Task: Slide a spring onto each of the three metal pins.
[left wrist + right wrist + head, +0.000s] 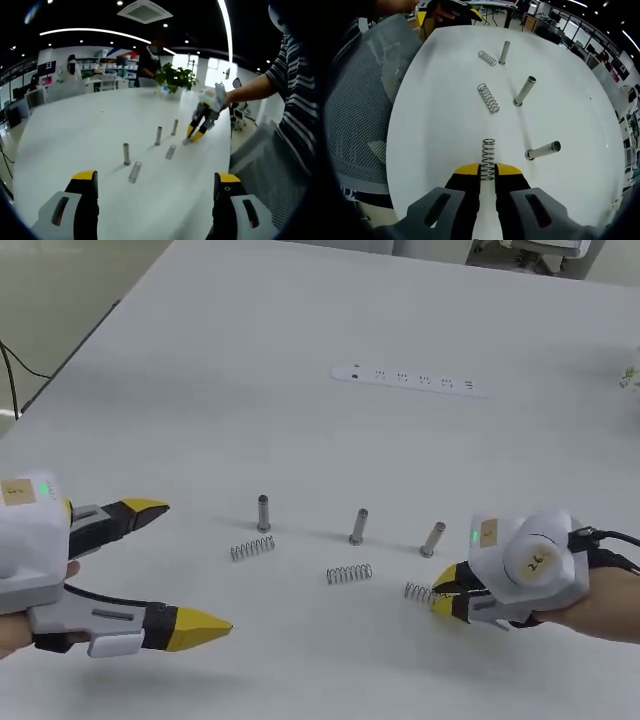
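Apparently right tool [487, 172] tight around end of nearest spring [488, 150]; left tool [155, 176] wide apart.

You have three metal pins: left pin [263, 513], middle pin [359, 526], right pin [433, 539]. You have three springs: left spring [252, 549], middle spring [349, 574], right spring [416, 591]. You hold two grippers: left gripper [190, 565], right gripper [442, 596]. One power strip [410, 379] lies on the one table [200, 390].
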The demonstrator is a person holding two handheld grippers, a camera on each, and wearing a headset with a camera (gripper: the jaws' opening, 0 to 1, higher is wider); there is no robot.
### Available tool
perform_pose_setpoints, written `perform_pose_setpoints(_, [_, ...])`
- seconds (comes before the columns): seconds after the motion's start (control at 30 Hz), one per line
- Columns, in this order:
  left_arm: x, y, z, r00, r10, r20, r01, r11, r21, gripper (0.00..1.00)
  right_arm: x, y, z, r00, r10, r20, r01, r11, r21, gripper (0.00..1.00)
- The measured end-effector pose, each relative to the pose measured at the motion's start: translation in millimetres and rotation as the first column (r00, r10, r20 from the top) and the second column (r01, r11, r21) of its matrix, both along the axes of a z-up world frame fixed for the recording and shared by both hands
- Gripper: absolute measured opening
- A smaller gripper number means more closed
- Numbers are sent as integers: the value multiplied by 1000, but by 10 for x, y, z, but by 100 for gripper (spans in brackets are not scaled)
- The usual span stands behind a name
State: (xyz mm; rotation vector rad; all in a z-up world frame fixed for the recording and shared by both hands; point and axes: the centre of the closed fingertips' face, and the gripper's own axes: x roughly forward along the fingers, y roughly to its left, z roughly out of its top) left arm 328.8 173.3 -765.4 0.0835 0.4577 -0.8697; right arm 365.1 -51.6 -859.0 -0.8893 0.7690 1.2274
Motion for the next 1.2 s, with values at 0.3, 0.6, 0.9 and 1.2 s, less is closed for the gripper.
perform_pose_setpoints(0.3, [-65, -95, -53, 998, -59, -32, 59, 998, 2, 87, -82, 201, 236, 999, 43, 10, -43, 998, 36, 8])
perform_pose_setpoints(0.6, [-47, -215, -50, 991, -131, -35, 131, 991, -6, 78, -135, 396, 411, 993, 103, 55, -106, 993, 51, 8])
perform_pose_setpoints(0.9, [0, -445, -60, 970, -241, -43, 241, 971, -4, 61, -176, 563, 548, 994, 101, 48, -105, 990, 97, 8])
perform_pose_setpoints(1.2, [37, -765, -15, 950, -309, -33, 307, 950, -53, 46, -213, 705, 648, 989, 135, 56, -140, 984, 114, 8])
